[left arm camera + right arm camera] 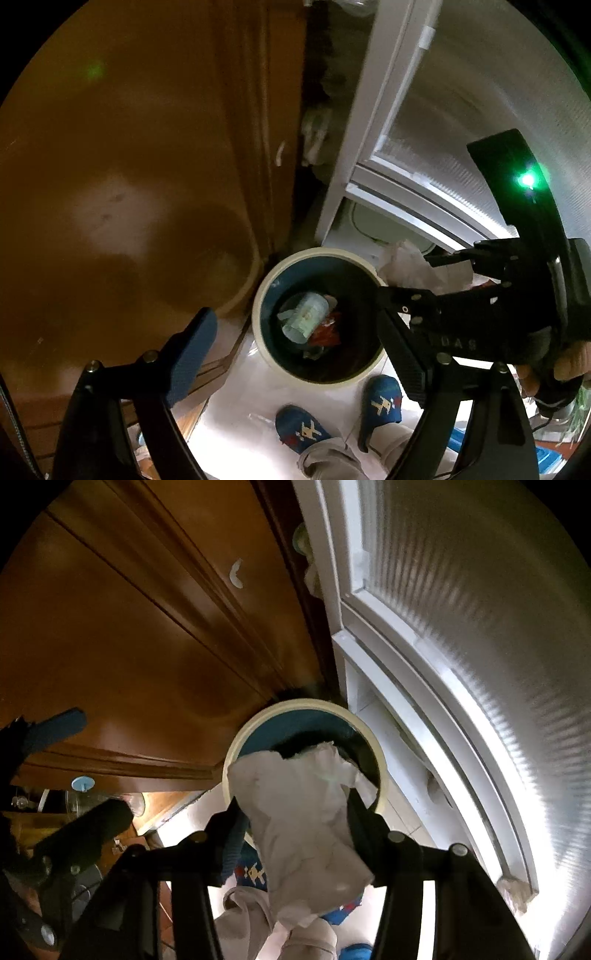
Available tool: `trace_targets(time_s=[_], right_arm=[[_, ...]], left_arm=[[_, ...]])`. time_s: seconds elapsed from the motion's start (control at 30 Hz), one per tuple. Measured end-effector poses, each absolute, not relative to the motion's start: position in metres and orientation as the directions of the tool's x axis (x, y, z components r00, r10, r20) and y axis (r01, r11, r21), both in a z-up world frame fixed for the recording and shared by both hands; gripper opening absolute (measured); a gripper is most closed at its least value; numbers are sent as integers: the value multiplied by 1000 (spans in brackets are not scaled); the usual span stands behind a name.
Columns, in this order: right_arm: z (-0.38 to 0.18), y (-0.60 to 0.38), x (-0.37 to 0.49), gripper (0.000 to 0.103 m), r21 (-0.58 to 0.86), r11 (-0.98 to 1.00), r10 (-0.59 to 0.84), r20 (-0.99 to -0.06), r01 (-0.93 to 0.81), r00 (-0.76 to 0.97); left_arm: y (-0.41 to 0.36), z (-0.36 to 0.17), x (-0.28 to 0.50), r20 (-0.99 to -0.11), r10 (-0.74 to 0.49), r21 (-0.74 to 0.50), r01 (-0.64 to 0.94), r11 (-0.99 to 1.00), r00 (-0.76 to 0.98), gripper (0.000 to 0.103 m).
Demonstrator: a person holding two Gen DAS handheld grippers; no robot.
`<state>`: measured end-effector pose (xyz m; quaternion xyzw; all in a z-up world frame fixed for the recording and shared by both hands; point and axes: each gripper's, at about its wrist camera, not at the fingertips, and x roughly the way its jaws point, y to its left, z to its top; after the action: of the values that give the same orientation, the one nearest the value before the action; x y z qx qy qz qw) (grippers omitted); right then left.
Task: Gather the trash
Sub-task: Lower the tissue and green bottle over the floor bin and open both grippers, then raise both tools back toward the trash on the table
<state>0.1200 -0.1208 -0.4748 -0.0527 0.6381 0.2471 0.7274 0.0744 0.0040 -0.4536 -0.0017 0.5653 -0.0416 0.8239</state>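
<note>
My right fingers point(295, 823) grasp crumpled white paper point(314, 830) over the round cream-rimmed bin point(382, 771), its 6 o'clock side, while my left fingers point(295, 354) stand released, empty, above it.

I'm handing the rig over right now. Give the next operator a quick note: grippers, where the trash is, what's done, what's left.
Left gripper: open and empty, above the trash bin.
Right gripper: crumpled white paper between its fingers, over the bin's rim; whether the pads still press on it cannot be told.
Bin stands on the floor between the wooden cabinet and the white door.
Done: a pale green wrapper and red scraps already lie in the bin.
Left: drop the paper in, then check for more trash.
</note>
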Motion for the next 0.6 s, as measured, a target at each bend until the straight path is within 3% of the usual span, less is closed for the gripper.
trace_targets(time_s=[0.17,0.4,0.6], right_arm=[[-469,-110,119,64,223,869,288,-954,-442,85],[-446,-114,109,64,215,869,287,-952,-445,102],[-396,-131,99,64,198,869,287,-948,-454,135]], left_arm=[[11,-446,70,-930,-46,-39,28,999,365,97],[8,-425,64,-923,-46,-46,9,999,383,97],[-1,-371,51,-904,-69,-70,13,997,423,97]])
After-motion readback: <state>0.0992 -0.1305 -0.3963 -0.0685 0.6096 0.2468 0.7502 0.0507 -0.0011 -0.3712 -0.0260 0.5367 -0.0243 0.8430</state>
